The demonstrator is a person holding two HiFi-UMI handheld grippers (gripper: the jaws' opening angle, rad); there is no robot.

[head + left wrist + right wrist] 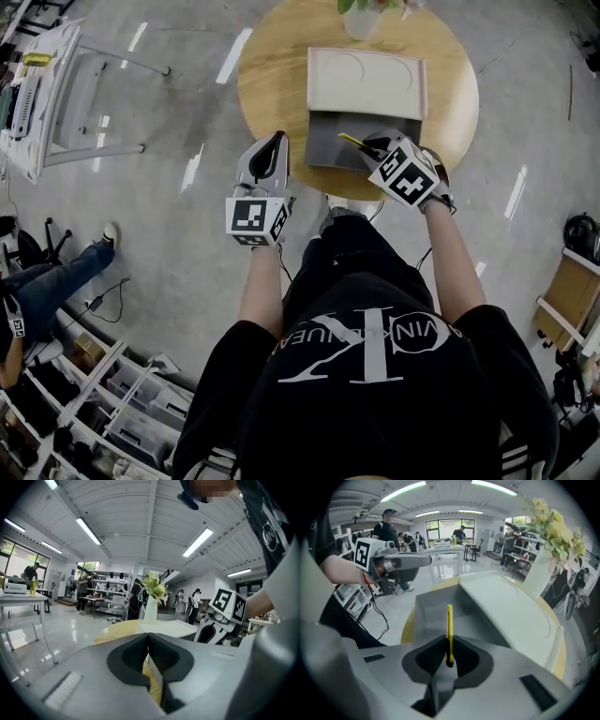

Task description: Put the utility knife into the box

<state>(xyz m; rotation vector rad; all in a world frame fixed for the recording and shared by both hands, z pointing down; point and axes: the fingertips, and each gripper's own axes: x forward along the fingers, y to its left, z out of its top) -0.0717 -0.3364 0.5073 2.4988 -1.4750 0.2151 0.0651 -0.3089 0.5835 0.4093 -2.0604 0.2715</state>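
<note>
A yellow utility knife [449, 630] stands upright between the jaws of my right gripper [449, 657], which is shut on it. In the head view the knife [353, 142] hangs over the open grey box [337, 136], with the right gripper [378, 150] at the box's right side. The box's pale lid [366, 82] is folded back behind it, and shows as the lid [511, 606] in the right gripper view. My left gripper [277, 147] hovers at the table's left edge, left of the box; its jaws meet with nothing between them, left gripper [148, 641].
The box sits on a round wooden table [272, 75]. A white vase with flowers [361, 14] stands at the table's far edge, vase [150, 609]. People and desks fill the room behind. A white table [52, 89] stands on the floor to the left.
</note>
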